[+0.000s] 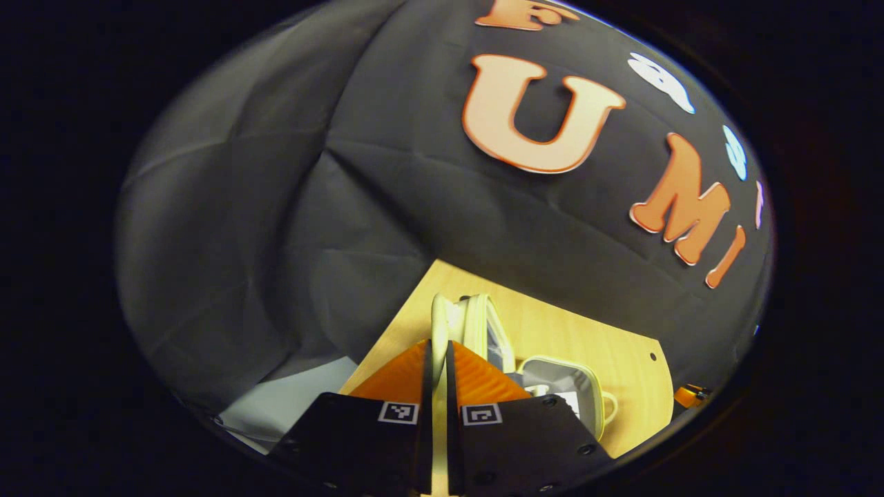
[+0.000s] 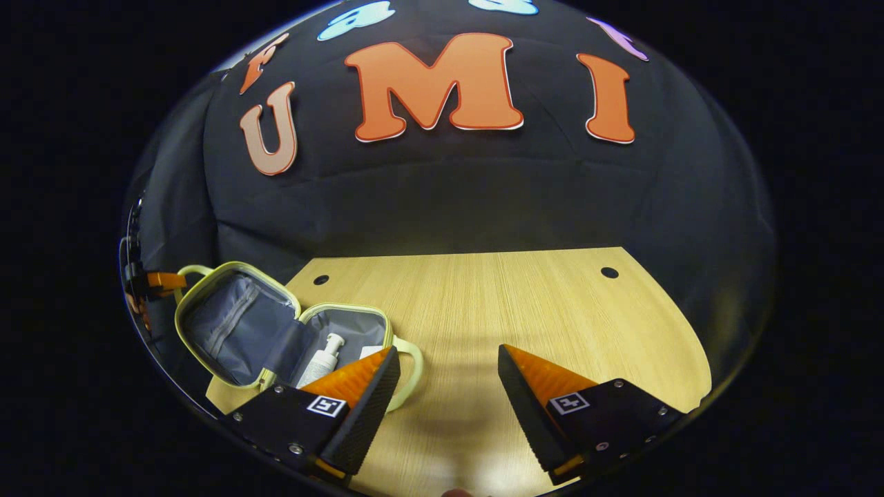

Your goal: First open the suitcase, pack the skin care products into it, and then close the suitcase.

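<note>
A small pale-yellow suitcase with grey lining lies open at the table's left in the right gripper view. Its lid is tilted up and back. Its base holds a white pump bottle and a white item beside it. My left gripper is shut on the lid's pale rim strip, with the lid and base just beyond its fingers. The left gripper also appears at the lid's far handle. My right gripper hovers open over bare table, right of the suitcase.
The light wooden table has two small holes near its back edge. Black cloth wall rises right behind it. A pale floor patch shows past the table's left edge.
</note>
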Tool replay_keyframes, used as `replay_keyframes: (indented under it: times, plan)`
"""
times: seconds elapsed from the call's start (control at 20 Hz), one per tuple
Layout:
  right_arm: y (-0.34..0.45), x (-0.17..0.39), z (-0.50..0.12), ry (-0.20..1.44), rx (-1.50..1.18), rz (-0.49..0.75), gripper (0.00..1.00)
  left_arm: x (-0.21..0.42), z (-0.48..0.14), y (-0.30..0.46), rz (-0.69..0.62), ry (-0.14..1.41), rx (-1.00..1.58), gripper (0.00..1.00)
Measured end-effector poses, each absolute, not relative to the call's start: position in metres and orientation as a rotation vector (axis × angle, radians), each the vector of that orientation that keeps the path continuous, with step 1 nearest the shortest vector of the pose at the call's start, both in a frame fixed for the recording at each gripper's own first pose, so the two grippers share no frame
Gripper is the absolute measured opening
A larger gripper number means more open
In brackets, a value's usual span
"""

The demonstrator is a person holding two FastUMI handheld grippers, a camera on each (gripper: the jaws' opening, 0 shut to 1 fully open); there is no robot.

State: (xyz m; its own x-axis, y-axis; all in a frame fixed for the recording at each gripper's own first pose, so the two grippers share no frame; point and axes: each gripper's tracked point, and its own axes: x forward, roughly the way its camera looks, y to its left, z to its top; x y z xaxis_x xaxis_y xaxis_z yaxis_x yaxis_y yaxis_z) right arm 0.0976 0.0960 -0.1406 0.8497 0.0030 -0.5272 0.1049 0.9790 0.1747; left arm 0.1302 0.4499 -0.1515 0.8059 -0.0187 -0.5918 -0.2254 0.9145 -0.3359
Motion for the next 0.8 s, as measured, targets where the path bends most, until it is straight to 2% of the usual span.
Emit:
replay_keyframes:
  times: [0.3, 0.8]
  plan:
    - [0.075, 0.093, -0.146, 0.536, 0.213, -0.048, 0.92, 0.141, -0.095, 0.368, -0.009, 0.565, -0.327, 0.09]
    - [0.050, 0.080, -0.154, 0.520, 0.259, -0.048, 0.93, 0.138, -0.066, 0.229, -0.210, 0.570, -0.244, 0.09]
